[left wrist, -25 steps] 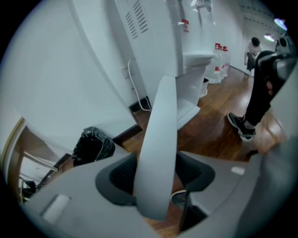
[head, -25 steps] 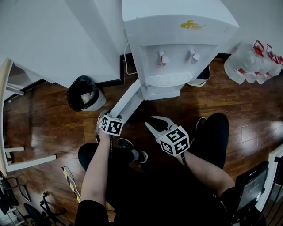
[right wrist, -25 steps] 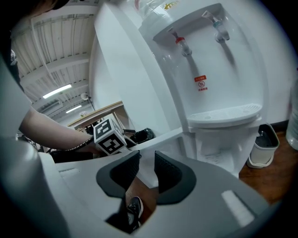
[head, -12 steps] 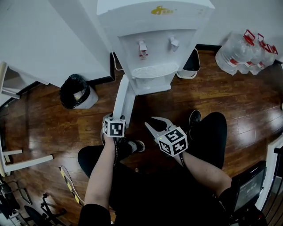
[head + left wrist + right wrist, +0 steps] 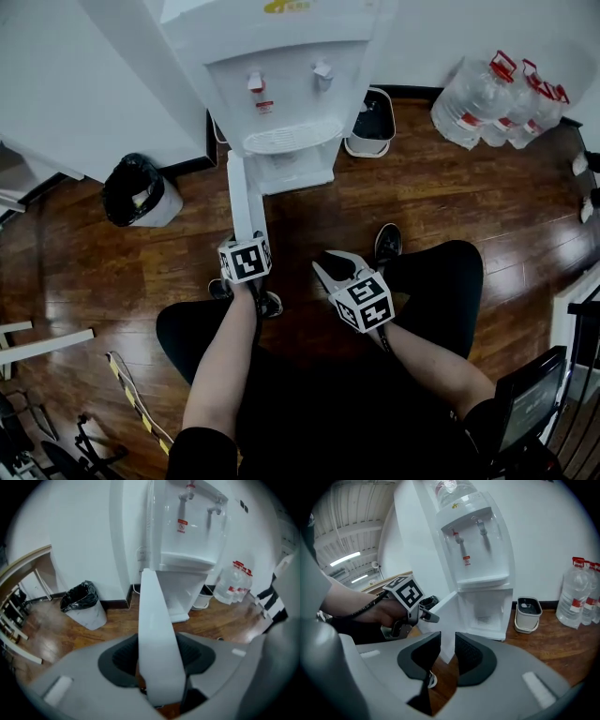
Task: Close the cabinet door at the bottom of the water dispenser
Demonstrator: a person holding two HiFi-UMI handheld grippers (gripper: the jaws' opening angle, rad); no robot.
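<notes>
left gripper [image 5: 159, 660] fingers, which have just been closing, clamp the open door [image 5: 153, 616] edge under the dispenser [image 5: 281, 84]; right gripper [image 5: 447, 656] fingers stand slightly apart, empty.

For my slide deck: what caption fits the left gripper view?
Left gripper, jaws just closing, clasps the open cabinet door by its edge, below the water dispenser.

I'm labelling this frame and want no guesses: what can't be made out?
Tap label: print too small in every view.
Water bottle atop the dispenser: cut off by the right gripper view's top edge.
Bin contents: head view, dark and too small.
Cabinet interior: head view, hidden under the dispenser's front; right gripper view, blurred.
</notes>
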